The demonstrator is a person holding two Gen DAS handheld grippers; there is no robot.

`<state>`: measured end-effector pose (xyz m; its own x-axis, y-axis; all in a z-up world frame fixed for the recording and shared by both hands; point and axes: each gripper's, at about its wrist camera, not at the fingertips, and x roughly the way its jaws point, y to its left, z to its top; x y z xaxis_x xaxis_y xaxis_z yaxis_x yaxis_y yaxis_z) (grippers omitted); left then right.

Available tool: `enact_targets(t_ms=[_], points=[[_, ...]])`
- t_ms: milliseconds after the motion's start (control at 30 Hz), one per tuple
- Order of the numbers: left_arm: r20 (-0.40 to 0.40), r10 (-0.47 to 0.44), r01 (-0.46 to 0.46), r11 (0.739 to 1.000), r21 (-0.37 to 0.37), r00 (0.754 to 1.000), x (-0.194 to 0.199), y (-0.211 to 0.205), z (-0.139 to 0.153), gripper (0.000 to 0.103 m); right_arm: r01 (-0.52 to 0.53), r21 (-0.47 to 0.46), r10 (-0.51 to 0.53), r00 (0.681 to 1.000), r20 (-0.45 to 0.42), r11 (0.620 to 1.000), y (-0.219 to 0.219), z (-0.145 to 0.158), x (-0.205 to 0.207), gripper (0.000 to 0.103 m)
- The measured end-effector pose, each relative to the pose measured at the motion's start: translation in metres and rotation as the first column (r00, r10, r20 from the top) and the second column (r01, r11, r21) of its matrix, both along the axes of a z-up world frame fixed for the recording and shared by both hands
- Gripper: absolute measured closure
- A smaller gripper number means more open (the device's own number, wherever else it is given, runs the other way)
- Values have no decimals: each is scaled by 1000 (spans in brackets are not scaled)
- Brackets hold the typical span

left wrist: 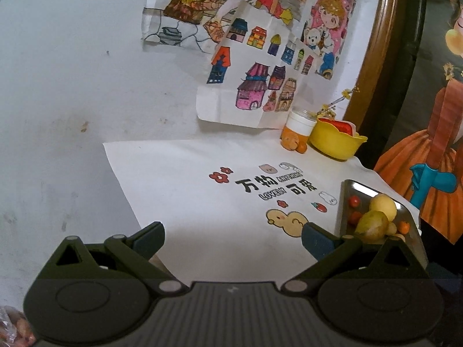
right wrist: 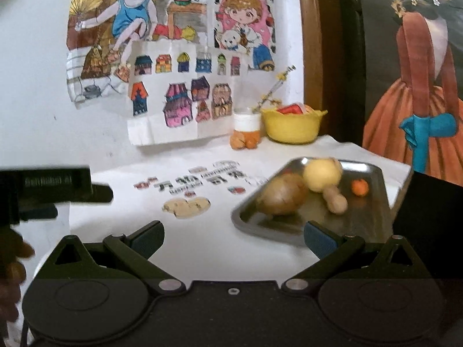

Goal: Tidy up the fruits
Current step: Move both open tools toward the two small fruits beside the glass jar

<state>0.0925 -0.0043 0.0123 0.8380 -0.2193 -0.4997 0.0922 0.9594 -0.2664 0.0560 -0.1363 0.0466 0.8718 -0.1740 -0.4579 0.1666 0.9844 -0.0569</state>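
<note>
Both grippers, left (left wrist: pixel 233 238) and right (right wrist: pixel 233 238), hover with fingers spread wide and empty above the counter (right wrist: pixel 214 240); the fruit sits on a metal tray (right wrist: pixel 373 202) just beyond the right fingers

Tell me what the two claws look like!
Both match. Each claw, left and right, has black arms with triangle-shaped holes, round silver pins at the joints and dark blue fingertips on a grey ribbed body. Seen from the right wrist camera, the left one's black side carries small pale lettering, too blurred to read.
</note>
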Motion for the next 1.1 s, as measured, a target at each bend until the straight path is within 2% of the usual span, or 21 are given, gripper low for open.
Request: enact_targets(t_ms=[267, 567, 800, 1100], points=[[-11, 50, -49, 998, 49, 999, 21, 2, 2, 0, -58, -42, 59, 998, 35, 997, -2, 14, 44, 1], [-38, 80, -74, 989, 124, 996, 66, -5, 14, 0, -138, -200, 144, 990, 16, 970, -19, 31, 82, 1], [-62, 41, -31, 988, 154, 997, 103, -22, 25, 0, -207, -232, 218, 976, 25, 951, -30, 44, 111, 1], [-53, -29, 43, 955, 294, 998, 154, -58, 38, 0, -320, -282, 325, 945, -31, 904, -45, 53, 159, 1]])
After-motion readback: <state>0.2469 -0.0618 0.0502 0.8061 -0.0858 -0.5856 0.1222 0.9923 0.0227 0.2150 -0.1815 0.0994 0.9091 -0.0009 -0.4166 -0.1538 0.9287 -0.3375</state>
